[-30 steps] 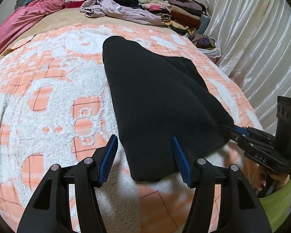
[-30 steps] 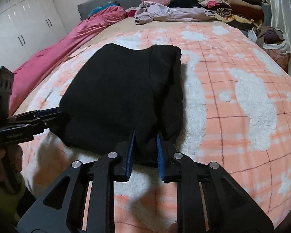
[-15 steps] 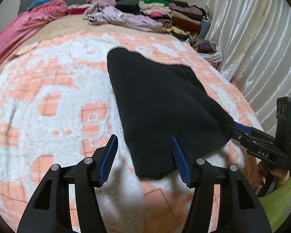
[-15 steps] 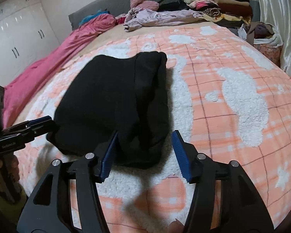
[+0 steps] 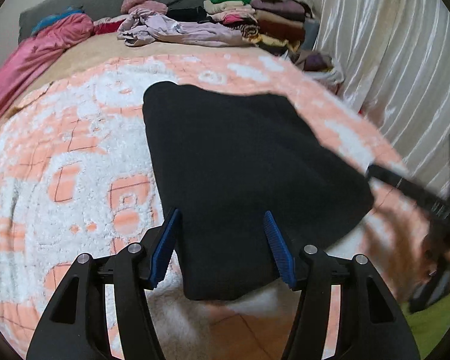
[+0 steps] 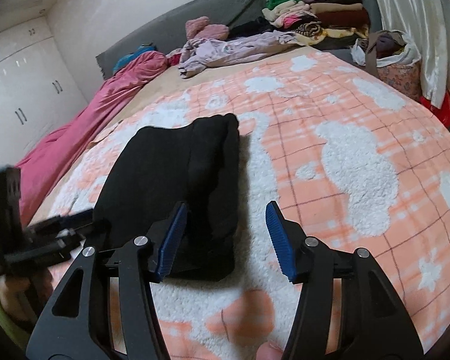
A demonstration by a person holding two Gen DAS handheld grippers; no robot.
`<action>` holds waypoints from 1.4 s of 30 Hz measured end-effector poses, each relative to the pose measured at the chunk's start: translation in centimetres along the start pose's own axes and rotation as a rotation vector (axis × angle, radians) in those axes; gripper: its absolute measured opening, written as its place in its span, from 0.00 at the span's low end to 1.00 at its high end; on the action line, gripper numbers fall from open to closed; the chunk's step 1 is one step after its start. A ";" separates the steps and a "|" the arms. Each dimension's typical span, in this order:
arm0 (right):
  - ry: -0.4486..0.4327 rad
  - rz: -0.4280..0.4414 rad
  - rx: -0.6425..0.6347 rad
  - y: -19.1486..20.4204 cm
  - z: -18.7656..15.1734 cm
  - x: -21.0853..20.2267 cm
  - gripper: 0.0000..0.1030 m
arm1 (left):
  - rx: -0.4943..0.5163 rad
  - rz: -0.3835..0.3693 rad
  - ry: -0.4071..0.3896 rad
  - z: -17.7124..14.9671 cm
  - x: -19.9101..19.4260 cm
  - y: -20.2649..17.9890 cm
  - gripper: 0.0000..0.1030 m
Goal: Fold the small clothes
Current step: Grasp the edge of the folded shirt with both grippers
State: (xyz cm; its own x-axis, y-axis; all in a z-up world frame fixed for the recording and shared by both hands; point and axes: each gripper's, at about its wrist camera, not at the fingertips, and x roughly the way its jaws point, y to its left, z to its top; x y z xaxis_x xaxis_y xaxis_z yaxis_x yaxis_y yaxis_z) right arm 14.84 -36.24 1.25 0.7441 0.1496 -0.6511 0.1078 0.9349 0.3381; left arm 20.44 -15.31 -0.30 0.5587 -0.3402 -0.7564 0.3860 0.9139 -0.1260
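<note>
A black garment [image 5: 243, 162] lies folded flat on the orange-and-white fleece blanket [image 5: 75, 156]; it also shows in the right wrist view [image 6: 177, 177]. My left gripper [image 5: 222, 246] is open, its jaws straddling the garment's near edge without closing on it. My right gripper [image 6: 225, 237] is open and empty, raised above the garment's near right corner. It shows blurred in the left wrist view [image 5: 405, 186] beside the garment's right edge. The left gripper shows in the right wrist view [image 6: 60, 231] at the garment's left edge.
A pile of folded clothes [image 5: 255, 18] and a lilac garment [image 5: 177, 30] lie at the head of the bed. A pink duvet [image 5: 30, 57] runs along the left side. A white curtain [image 5: 390, 60] hangs on the right, with a bag of clothes [image 6: 387, 57] below it.
My right gripper has opened, let go of the garment's corner and drawn back upward. My left gripper has stayed open and moved closer over the garment's near edge.
</note>
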 end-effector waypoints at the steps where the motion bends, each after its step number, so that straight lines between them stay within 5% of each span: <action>1: 0.000 -0.005 -0.007 0.3 0.3 0.2 0.46 | 0.017 0.014 -0.004 -0.2 0.1 -0.2 0.54; 10: 0.037 0.059 0.018 1.5 5.1 3.7 0.57 | 0.003 -0.023 -0.015 -0.3 -0.3 0.4 0.55; 14: 0.160 0.031 0.016 1.2 6.9 7.9 0.60 | -0.064 -0.076 -0.025 0.3 -1.3 1.9 0.56; 26: 0.309 0.165 0.028 -0.4 5.1 12.8 0.68 | -0.223 -0.208 0.070 4.4 4.2 5.9 0.71; 31: 0.309 0.225 0.003 -0.1 5.2 13.4 0.44 | -0.260 -0.244 0.099 4.8 6.6 6.2 0.75; 38: 0.313 0.269 0.052 -1.0 4.9 14.3 0.48 | -0.297 -0.266 0.106 5.0 8.1 6.2 0.74; 42: 0.294 0.318 0.038 -0.5 4.8 14.0 0.29 | -0.269 -0.225 0.070 5.5 7.3 5.2 0.54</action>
State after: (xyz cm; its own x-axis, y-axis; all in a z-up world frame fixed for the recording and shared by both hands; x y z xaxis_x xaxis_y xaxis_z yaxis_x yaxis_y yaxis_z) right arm 28.39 -36.16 -4.76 0.5254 0.5186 -0.6745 -0.0683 0.8159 0.5741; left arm 30.53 -14.24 -2.95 0.4265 -0.5318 -0.7316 0.2815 0.8467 -0.4514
